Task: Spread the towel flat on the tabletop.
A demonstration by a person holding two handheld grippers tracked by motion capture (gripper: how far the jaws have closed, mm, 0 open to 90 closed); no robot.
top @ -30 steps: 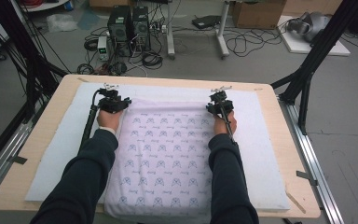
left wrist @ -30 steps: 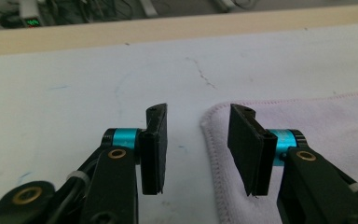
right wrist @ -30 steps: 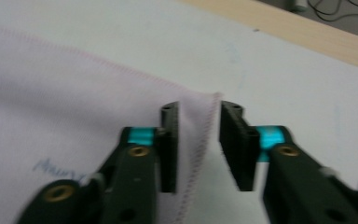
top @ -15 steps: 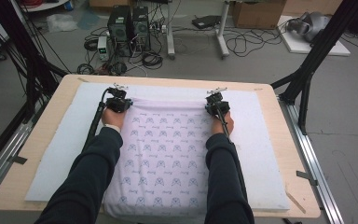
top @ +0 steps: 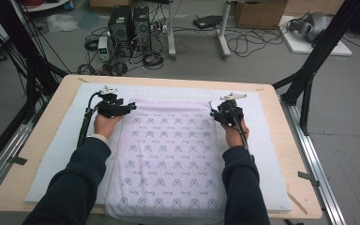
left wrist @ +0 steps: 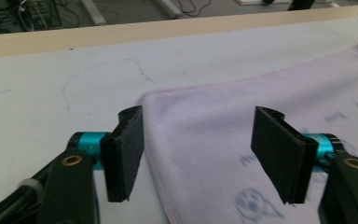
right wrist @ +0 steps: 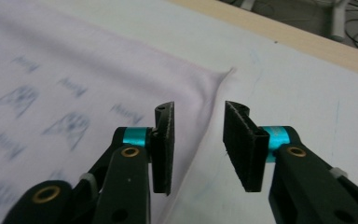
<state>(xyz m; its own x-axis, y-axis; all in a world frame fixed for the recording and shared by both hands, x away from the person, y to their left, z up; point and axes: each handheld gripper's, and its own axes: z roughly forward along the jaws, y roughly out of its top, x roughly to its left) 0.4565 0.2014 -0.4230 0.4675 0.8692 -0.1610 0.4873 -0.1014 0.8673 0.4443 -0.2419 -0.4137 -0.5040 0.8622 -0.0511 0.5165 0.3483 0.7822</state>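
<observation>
left gripper (left wrist: 198,158) jaws just opened wide, off towel (top: 168,154) corner; right gripper (right wrist: 196,140) reopened narrowly, empty

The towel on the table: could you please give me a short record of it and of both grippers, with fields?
towel: pale lilac with a printed pattern, spread flat on the white mat
left gripper: open, jaws just opened, at the towel's far left corner, nothing gripped
right gripper: open, jaws just opened, over the towel's far right edge, nothing gripped
table: light wood
</observation>
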